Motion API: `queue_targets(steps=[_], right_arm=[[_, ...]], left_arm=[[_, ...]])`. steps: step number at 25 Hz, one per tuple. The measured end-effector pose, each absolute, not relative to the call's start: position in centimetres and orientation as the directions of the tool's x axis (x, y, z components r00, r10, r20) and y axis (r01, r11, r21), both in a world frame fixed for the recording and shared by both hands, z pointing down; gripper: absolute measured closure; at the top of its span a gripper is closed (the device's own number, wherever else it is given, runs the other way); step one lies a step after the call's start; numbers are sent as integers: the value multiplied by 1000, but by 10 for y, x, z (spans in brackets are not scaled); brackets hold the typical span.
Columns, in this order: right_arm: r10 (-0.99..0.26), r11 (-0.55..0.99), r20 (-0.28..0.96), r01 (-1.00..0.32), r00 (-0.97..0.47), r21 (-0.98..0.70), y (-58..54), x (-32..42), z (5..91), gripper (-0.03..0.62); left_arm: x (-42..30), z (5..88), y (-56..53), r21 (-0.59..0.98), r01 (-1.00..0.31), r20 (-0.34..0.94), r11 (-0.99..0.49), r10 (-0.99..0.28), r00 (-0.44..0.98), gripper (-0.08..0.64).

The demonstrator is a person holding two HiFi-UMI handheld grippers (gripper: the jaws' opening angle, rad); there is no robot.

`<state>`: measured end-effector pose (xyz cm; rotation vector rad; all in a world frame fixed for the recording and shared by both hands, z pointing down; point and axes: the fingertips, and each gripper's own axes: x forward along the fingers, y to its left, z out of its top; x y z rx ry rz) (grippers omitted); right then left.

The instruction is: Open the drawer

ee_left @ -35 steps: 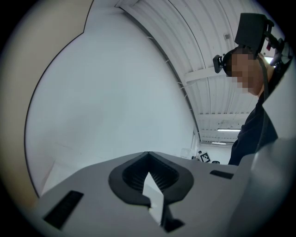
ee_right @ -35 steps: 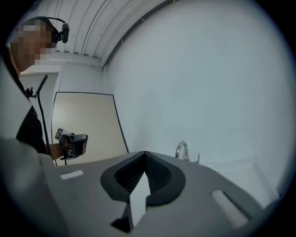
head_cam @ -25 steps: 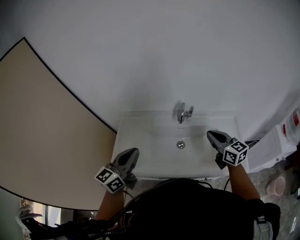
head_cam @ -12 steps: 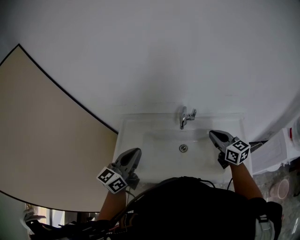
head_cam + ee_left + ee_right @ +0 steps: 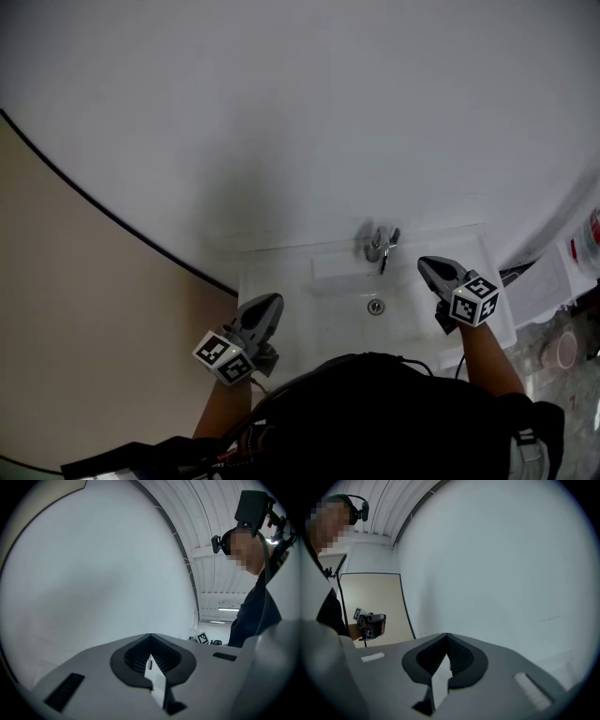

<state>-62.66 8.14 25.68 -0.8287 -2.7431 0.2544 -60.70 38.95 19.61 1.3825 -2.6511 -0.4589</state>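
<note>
White wall (image 5: 300, 112) fills most of the head view. Dark-edged beige panel (image 5: 66, 356) at left. White sink (image 5: 281, 281) stands against the wall, tap (image 5: 379, 244) above drain (image 5: 376, 307). Left gripper (image 5: 272, 300) over the sink's left part, right gripper (image 5: 424, 263) over its right part; both clenched, empty. Drawer shows in no view. Versus a second ago: sink sits lower and tilted in frame, panel edge further left, grippers at about the same spots.

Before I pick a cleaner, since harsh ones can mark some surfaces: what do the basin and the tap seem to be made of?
The basin is probably glazed ceramic or similar: it is uniformly white and smooth with a soft sheen. The tap looks like metal with a polished, chrome-like finish, judging by its silvery colour and bright reflections.
</note>
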Motion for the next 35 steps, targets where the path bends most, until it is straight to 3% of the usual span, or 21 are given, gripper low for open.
queue_targets(steps=[11,22,35], right_arm=[[482,873,258,437,-837,-216,54,-605,278,595],[447,885,199,398,-872,-243,-32,-600,305,595],[169,943,214,94,-962,-320,-161,-488,371,595]], left_arm=[[-635,233,338,379,-824,-17,420,-888,-460,566],[-635,265,220,324,-869,102,373,-927,-360,566],[-562,330,7,338,-941,258,-28,-958,122,566]])
